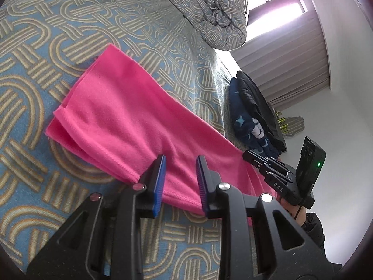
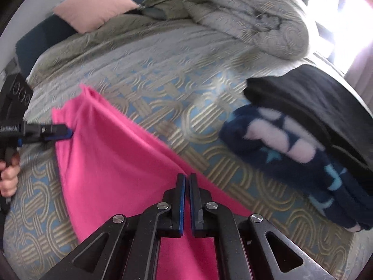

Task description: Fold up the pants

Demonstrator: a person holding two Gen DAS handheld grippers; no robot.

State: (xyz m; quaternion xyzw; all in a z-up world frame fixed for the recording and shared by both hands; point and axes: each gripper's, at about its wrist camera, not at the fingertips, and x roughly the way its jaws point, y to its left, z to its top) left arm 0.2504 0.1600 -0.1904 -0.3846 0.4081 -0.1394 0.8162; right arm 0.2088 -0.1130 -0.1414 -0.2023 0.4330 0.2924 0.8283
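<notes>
The pink pants (image 2: 112, 161) lay stretched across the patterned bed (image 2: 163, 86). The right gripper (image 2: 187, 179) was clenched on their near edge; the left gripper (image 1: 180, 163) stood part open over the other edge, cloth between its jaws. Just beside lay folded clothes (image 2: 286, 144), a rumpled duvet (image 2: 251, 16) and a pillow (image 2: 93, 4) further back, nothing blocking the fold

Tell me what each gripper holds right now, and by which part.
Right gripper is shut on the pink pants at their near edge. Left gripper straddles their hem edge with fingers apart; a hold cannot be told.
</notes>
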